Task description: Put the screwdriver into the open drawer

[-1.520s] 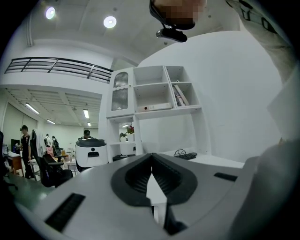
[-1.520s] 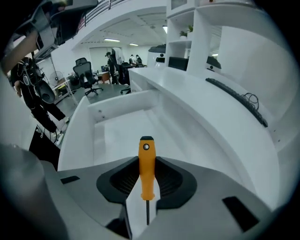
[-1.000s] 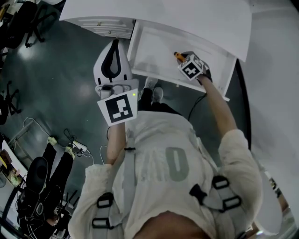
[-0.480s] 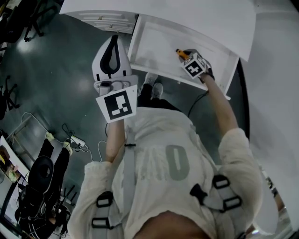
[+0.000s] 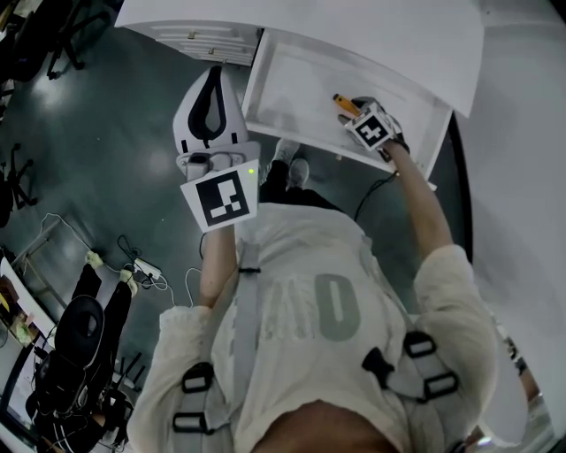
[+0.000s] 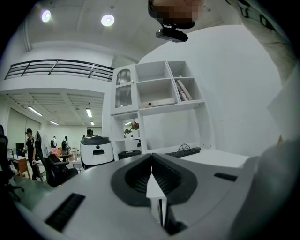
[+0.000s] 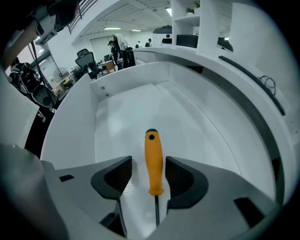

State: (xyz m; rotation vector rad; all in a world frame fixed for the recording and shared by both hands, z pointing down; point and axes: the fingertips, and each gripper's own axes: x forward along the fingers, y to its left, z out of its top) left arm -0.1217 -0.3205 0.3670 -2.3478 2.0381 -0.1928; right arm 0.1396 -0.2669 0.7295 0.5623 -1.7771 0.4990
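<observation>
The screwdriver has an orange handle and a thin dark shaft. It lies on the floor of the open white drawer, handle pointing away from me. My right gripper points steeply down over it with its jaws opening. A gap shows between each pad and the handle. In the head view the orange handle pokes out from under the right gripper inside the drawer. My left gripper hovers level to the left of the drawer, shut with nothing in it.
A white desk top overhangs the drawer's far side. The person's shoes stand under the drawer front. Office chairs and cables sit on the dark floor at left. White shelves and a keyboard lie ahead of the left gripper.
The right gripper has shifted slightly right in the drawer, and more of the orange handle shows beyond it. The left gripper has stayed in place.
</observation>
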